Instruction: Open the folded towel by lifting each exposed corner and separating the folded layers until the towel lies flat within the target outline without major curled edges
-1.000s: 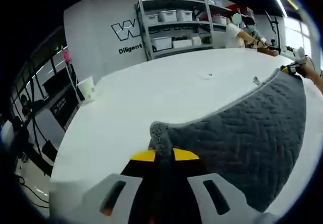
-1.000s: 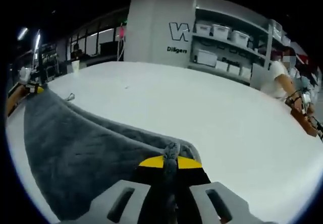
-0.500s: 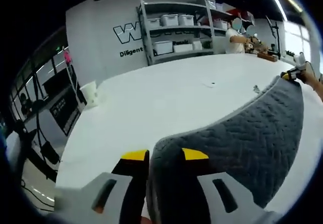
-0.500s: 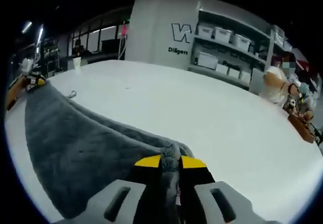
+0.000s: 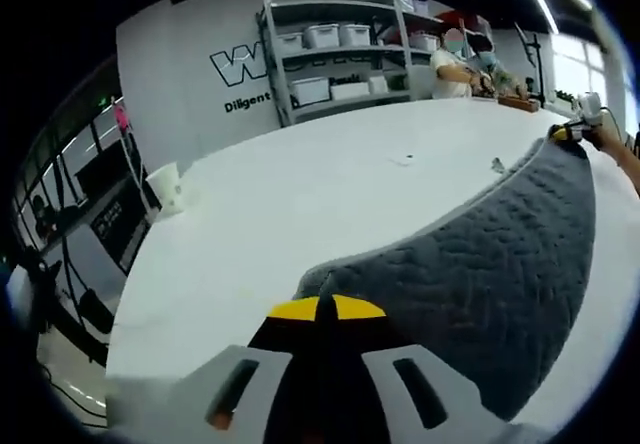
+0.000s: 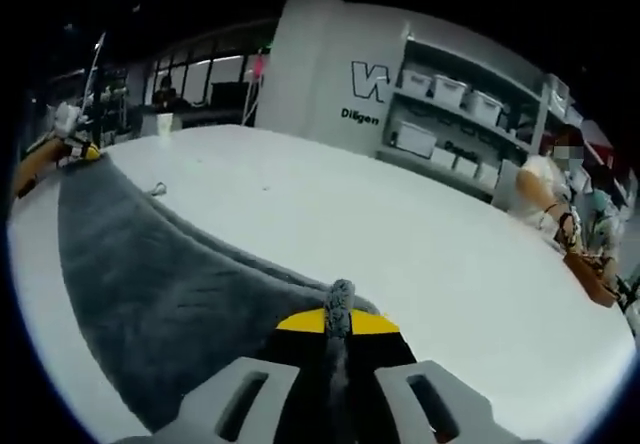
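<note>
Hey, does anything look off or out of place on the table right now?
Nothing stands out. The grey towel hangs taut between the left gripper and right gripper, both shut on its corners, above the white table.

A: Towel (image 5: 500,284) on the table (image 5: 330,194), strung between left gripper (image 5: 318,309) at one corner and right gripper (image 6: 339,316) at the other?

B: Yes. Cup (image 5: 165,182) near the table's far edge; shelves (image 5: 340,54) behind; a person (image 6: 545,189) at the table's far side.
</note>
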`<state>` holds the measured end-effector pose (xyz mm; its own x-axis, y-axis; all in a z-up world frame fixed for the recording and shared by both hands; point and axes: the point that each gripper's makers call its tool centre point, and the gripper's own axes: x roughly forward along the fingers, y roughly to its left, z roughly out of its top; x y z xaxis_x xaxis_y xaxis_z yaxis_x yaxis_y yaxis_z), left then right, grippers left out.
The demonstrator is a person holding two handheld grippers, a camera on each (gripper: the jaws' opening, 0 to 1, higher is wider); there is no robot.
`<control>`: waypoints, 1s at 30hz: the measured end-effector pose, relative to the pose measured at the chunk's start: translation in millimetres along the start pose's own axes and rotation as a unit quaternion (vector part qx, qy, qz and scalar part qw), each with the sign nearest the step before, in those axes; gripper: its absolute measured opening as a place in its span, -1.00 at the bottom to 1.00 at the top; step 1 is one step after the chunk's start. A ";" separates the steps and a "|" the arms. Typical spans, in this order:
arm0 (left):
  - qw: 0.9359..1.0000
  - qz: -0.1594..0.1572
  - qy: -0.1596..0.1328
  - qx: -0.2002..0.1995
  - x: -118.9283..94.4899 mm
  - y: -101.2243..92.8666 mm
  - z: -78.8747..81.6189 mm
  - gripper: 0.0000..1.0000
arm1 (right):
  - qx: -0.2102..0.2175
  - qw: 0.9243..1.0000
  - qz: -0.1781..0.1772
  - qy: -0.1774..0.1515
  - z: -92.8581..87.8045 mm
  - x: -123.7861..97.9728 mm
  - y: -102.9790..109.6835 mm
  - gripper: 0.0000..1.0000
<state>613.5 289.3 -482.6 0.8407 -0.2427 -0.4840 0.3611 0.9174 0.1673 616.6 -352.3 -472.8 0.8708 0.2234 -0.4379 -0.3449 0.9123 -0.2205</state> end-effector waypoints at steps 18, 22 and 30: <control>0.995 -0.044 -0.083 0.015 -58.8 -40.5 37.0 -0.99 | -0.007 1.000 0.005 -0.005 -7.5 -23.4 8.9 -1.00; 0.993 -0.052 -0.104 0.006 -82.1 -46.8 39.4 -0.99 | -0.007 1.000 0.003 -0.015 -6.9 -32.4 12.7 -1.00; 0.992 -0.044 -0.116 0.022 -125.4 -60.1 31.6 -0.99 | -0.006 0.999 -0.005 -0.046 -0.4 -70.0 17.3 -1.00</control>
<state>499.1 254.7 -404.9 0.8737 -0.3915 -0.2888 0.4498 0.8762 0.1729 549.6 -352.3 -446.3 0.9030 0.2449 -0.3531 -0.3388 0.9111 -0.2346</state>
